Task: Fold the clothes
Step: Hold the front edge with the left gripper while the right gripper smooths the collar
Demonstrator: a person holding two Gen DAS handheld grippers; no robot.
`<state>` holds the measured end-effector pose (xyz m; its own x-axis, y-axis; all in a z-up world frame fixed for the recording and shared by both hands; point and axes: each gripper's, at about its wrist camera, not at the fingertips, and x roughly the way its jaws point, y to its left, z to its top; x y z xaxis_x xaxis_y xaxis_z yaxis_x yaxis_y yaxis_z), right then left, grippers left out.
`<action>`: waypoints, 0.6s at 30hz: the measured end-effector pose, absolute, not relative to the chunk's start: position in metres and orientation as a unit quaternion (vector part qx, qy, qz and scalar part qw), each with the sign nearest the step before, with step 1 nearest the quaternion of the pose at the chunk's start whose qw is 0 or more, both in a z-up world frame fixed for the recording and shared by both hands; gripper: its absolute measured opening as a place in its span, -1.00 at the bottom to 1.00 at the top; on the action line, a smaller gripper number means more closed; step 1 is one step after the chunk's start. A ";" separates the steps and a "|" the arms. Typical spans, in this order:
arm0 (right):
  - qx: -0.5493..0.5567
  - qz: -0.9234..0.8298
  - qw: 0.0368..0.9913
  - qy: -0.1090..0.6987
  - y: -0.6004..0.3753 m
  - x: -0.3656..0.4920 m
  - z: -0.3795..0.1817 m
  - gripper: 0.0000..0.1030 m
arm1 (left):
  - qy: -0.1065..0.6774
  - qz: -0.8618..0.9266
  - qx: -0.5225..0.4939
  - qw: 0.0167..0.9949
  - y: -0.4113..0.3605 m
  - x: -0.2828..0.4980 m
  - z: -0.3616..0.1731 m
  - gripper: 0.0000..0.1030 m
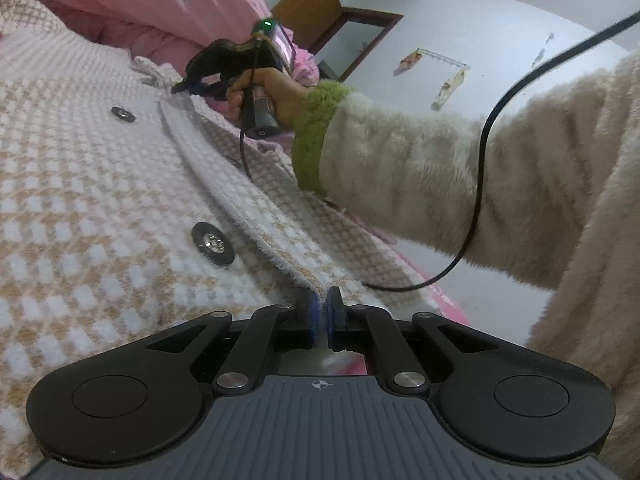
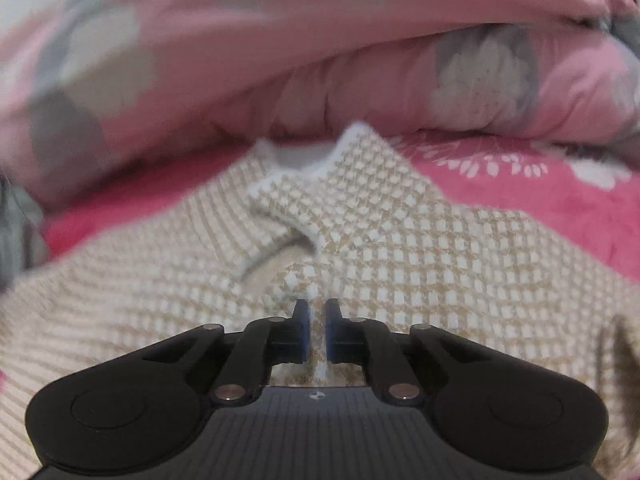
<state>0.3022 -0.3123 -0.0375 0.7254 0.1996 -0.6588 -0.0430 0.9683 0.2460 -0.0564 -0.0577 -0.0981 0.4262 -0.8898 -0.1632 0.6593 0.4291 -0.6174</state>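
Both hand-held grippers [image 1: 322, 312] [image 2: 316, 320] pinch the checked jacket [image 1: 100, 200].

We've got matte black grippers [image 1: 322, 312] with blue pads [image 1: 314, 312], silver screws and ribbed grey bodies – pretty chunky. Our sleeve [image 1: 420, 168] is fuzzy cream with a green cuff [image 1: 312, 136], black cable [image 1: 480, 184] draped over it.

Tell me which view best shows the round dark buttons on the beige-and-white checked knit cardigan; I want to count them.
The left wrist view: two round dark buttons lie sharp and unobstructed on the beige-and-white checked knit cardigan. The right wrist view shows only the blurred collar and weave, with no buttons.
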 end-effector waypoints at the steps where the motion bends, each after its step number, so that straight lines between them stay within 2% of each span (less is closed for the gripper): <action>1: 0.144 0.077 0.921 0.353 -0.323 0.298 -0.035 -0.85 | 0.241 -0.480 -0.240 0.809 -0.058 -0.056 -0.098 -0.93; 5: 0.316 0.144 0.887 0.304 -0.373 0.286 -0.045 -0.85 | 0.238 -0.485 -0.243 0.805 -0.060 -0.056 -0.098 -0.93; 9: 0.389 0.200 0.840 0.320 -0.388 0.299 -0.076 -0.77 | 0.237 -0.487 -0.237 0.807 -0.060 -0.058 -0.098 -0.93; 13: 0.312 0.191 0.841 0.399 -0.356 0.320 -0.098 -0.73 | 0.238 -0.489 -0.236 0.805 -0.059 -0.060 -0.098 -0.93; 15: 0.255 0.187 0.866 0.388 -0.341 0.316 -0.082 -0.62 | 0.237 -0.489 -0.236 0.805 -0.058 -0.064 -0.100 -0.93; 18: 0.222 0.180 0.896 0.340 -0.341 0.308 -0.054 -0.61 | 0.239 -0.490 -0.241 0.803 -0.058 -0.060 -0.102 -0.93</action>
<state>0.3080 -0.3413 -0.0541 0.7038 0.4734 -0.5297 -0.1709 0.8366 0.5205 -0.0603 -0.0577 -0.1023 0.4058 -0.9019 -0.1481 0.6714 0.4041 -0.6213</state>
